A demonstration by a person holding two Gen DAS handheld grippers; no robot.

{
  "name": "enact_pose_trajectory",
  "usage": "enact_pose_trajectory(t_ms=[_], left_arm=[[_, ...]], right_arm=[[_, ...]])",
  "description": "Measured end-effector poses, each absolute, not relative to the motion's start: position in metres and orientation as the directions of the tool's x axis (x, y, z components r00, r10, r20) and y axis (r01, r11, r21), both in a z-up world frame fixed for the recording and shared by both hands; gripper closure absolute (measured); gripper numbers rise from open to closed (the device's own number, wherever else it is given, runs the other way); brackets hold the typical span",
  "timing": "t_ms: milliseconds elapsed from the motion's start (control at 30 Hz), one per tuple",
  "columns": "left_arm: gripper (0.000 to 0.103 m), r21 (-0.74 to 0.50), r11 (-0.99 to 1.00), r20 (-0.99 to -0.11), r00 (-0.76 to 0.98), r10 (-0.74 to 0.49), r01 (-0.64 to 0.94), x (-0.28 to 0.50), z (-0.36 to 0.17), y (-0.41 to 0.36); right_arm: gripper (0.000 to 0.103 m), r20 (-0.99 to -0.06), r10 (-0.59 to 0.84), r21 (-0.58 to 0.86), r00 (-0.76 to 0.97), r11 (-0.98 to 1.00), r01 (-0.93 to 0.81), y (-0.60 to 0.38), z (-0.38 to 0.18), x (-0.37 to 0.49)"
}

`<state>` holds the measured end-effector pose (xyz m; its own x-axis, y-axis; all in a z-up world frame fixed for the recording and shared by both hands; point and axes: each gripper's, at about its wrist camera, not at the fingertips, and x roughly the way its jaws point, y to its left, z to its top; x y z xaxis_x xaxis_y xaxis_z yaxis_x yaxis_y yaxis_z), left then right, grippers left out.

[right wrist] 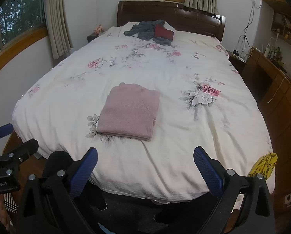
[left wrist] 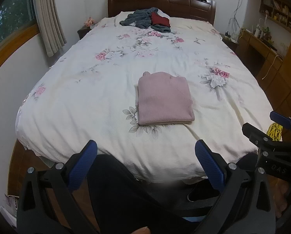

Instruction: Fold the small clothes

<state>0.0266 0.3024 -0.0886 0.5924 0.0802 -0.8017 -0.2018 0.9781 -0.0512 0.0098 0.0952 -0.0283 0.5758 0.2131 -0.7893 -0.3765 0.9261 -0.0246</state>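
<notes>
Pink folded sweater is lying dead ahead on the bed, just right-tongs side. Your left tongs and right tongs are both hanging released, gripping nothing.

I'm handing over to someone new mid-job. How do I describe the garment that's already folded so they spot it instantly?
Start at the bed with the white floral cover. On its near half, toward the foot end, lies the pink knit top, folded into a flat rectangle. Unlike the heap of grey and dark red clothes up by the wooden headboard, it is pale, tidy and alone.
</notes>
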Motion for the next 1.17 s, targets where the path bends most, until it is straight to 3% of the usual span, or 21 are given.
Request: enact_pose_trajectory(t_ms=[1167], left_arm=[[0.004, -0.043, 0.979, -0.804, 0.588, 0.086, -0.202, 0.0298, -0.0892, 0.3075]], right_arm=[[0.004, -0.79, 0.23, -0.003, 0.568, 0.926, -0.378, 0.0999, -0.0292, 0.0086]])
